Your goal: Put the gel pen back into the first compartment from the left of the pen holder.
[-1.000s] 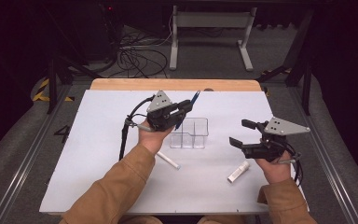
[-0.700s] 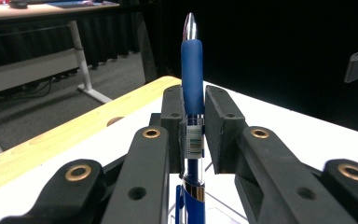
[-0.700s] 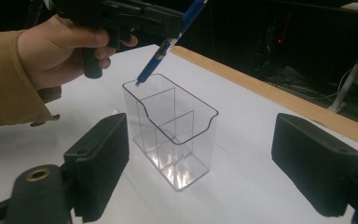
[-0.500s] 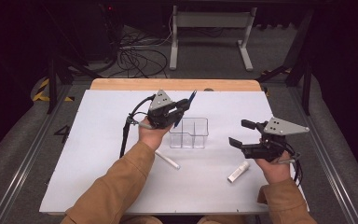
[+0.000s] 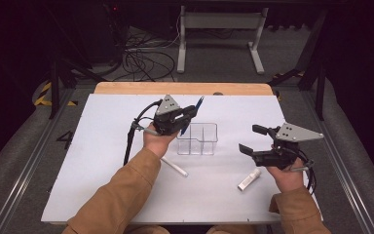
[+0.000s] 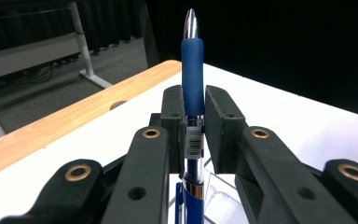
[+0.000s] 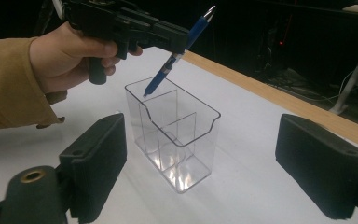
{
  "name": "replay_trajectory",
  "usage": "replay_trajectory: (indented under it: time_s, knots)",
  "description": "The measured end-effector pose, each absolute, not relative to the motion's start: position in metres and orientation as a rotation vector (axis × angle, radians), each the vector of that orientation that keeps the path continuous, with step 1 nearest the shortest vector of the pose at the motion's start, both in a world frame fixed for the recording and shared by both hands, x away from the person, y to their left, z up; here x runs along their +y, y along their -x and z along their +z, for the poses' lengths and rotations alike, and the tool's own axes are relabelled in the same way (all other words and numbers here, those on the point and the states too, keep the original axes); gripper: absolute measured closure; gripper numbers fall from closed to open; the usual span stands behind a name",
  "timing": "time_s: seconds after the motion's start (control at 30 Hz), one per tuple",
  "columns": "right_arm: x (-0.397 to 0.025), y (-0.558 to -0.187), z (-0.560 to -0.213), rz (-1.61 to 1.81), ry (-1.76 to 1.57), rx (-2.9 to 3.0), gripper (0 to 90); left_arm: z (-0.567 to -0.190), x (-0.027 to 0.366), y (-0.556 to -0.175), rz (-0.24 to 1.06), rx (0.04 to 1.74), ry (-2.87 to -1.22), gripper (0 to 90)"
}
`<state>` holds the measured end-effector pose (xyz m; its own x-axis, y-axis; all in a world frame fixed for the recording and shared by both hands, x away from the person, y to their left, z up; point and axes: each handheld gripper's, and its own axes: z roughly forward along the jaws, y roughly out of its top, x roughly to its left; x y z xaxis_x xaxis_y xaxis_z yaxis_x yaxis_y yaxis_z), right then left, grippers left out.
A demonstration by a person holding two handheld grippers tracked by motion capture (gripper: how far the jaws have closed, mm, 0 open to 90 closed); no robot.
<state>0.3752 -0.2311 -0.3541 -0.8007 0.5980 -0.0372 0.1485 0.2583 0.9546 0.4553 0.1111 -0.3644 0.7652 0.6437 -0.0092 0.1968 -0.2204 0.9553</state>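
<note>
From above your side you look forward and down across the white table (image 5: 102, 161). Your left gripper camera sits close behind its jaws; your right one faces the clear plastic divided box (image 7: 177, 140), shared with the overhead view

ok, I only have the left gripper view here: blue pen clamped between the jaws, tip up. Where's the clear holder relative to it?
Observer: The pen's lower end hangs at the rim of the clear holder, over its rear compartment, not yet inside.
Operator: Pen straight up?
Observer: No, tilted in the right gripper view; the left hand-held gripper holds it mid-barrel.
Operator: Right side busy?
Observer: The right hand-held gripper is open and empty, beside the holder.
Operator: Anything else on the table?
Observer: A white marker below the right hand and a white stick by the left sleeve.
</note>
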Motion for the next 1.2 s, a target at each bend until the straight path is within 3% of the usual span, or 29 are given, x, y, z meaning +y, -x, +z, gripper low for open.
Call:
replay_trajectory:
  time_s: [0.17,0.27,0.4,0.57,1.2]
  knots:
    - [-0.232,-0.374,-0.354,1.563,-0.681,2.137,13.8,-0.364,0.112,-0.455,0.452,0.662,-1.783,76.4]
    - [-0.231,-0.375,-0.355,1.571,-0.685,2.139,9.9,-0.361,0.115,-0.453,0.421,0.672,-1.772,55.9]
    - [-0.227,-0.375,-0.356,1.566,-0.679,2.134,3.0,-0.355,0.123,-0.443,0.449,0.647,-1.794,45.8]
    - [-0.224,-0.374,-0.355,1.575,-0.676,2.105,1.1,-0.344,0.137,-0.423,0.509,0.59,-1.833,33.4]
    - [-0.218,-0.366,-0.351,1.592,-0.682,2.127,0.3,-0.336,0.174,-0.382,0.496,0.587,-1.844,12.5]
